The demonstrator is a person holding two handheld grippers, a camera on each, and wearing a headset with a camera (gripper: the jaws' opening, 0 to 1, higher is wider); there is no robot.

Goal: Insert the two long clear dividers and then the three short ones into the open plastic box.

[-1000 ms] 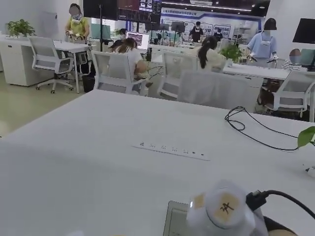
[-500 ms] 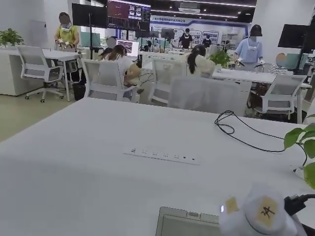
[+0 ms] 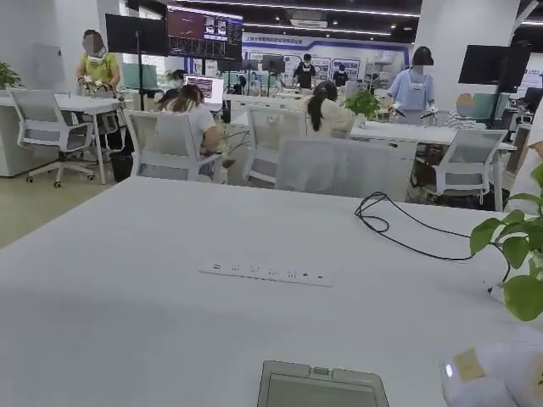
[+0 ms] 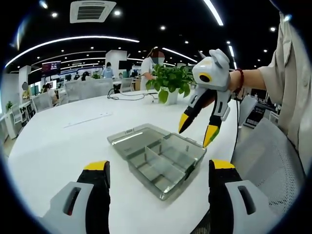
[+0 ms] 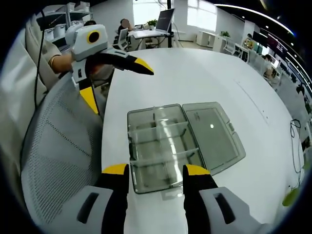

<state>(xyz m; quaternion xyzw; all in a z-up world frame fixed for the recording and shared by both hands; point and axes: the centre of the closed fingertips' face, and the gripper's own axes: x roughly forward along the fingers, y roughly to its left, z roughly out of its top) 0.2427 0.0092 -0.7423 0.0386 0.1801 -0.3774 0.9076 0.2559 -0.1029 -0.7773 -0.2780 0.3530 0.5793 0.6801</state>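
Box (image 4: 144, 176) sits between left tool (image 5: 119, 90) and right tool (image 4: 196, 134), both spread apart.

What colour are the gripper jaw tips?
Yellow, on black jaws. It shows best on the right gripper in the left gripper view.

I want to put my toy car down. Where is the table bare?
Bare table lies between the box and the power strip, and left of both. The right edge is crowded by the plant and cable.
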